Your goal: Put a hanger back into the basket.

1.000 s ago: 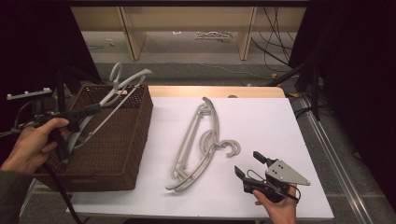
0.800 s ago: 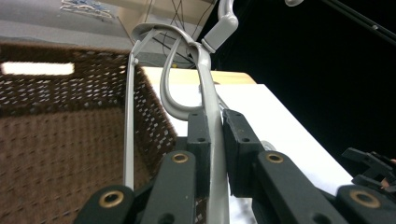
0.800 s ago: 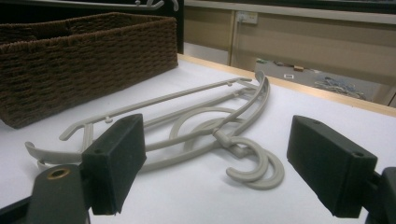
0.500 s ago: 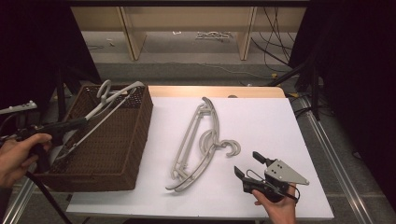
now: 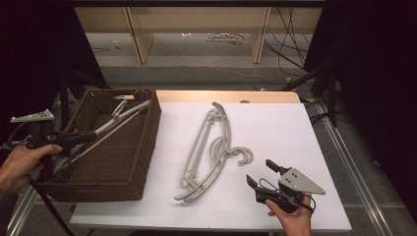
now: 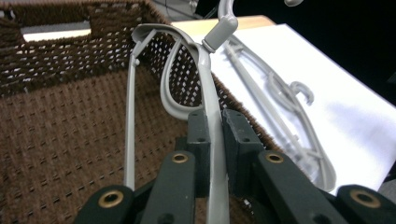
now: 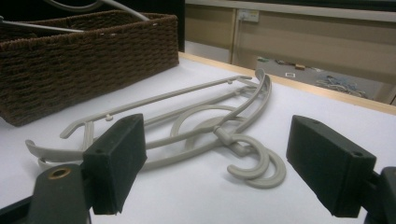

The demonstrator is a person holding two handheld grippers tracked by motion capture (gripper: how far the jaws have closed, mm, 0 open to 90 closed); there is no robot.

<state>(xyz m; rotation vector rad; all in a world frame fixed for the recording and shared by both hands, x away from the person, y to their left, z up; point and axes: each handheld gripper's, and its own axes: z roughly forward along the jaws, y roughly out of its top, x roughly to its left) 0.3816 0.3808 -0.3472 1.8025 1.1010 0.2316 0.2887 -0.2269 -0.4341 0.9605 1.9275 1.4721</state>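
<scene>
A grey plastic hanger [image 5: 119,117] lies slanted inside the brown wicker basket [image 5: 98,186], its hook end near the far right corner. My left gripper [image 5: 91,135] is shut on one arm of this hanger [image 6: 210,93], and the pads [image 6: 200,135] press it from both sides over the basket floor [image 6: 56,140]. Two more grey hangers [image 5: 209,147] lie stacked on the white table [image 5: 285,128]. My right gripper [image 5: 260,173] rests near the table's front edge, open and holding nothing, pointing at those hangers [image 7: 210,121].
The basket [image 7: 84,60] stands at the table's left end. A wooden strip [image 5: 221,96] runs along the far edge. Beyond it stand shelving legs and cables on the floor [image 5: 295,54]. Metal rails flank the table on the right [image 5: 344,147].
My left hand has drawn back to the left and sunk. The held hanger has come down from above the basket's rim into the basket. My right gripper has stayed put.
</scene>
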